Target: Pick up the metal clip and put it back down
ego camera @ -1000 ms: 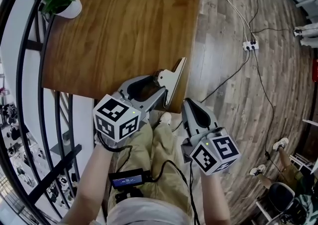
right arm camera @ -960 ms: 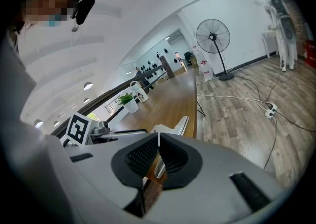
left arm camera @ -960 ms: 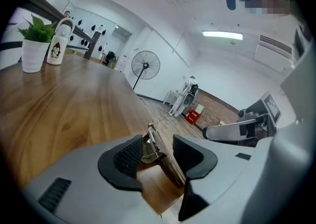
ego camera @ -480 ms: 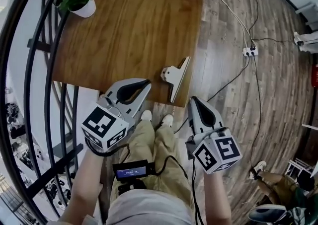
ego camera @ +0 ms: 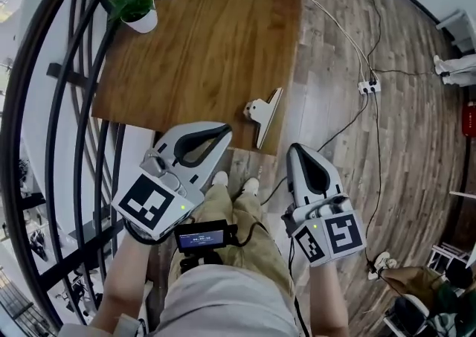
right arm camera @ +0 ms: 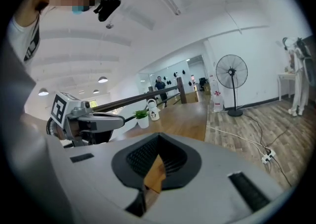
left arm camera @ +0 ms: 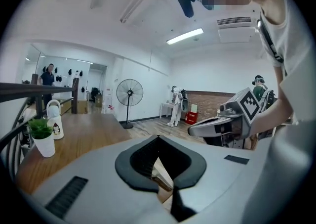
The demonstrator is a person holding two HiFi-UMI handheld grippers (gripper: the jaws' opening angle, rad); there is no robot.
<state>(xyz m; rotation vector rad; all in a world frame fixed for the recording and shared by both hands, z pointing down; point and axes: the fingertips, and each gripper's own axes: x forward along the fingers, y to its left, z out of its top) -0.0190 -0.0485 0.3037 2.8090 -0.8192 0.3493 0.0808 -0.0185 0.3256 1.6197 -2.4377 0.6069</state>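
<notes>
With the metal clip (ego camera: pixel 262 114) apparently set back at centre frame, the left gripper (ego camera: pixel 223 132), its jaws just closed on nothing, and the right gripper (ego camera: pixel 298 152), pressed together empty, hang below it.

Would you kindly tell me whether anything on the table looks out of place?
Only the metal clip: it lies right at the table's near right corner, close to both edges, so a nudge might drop it. The potted plant stands upright.
</notes>
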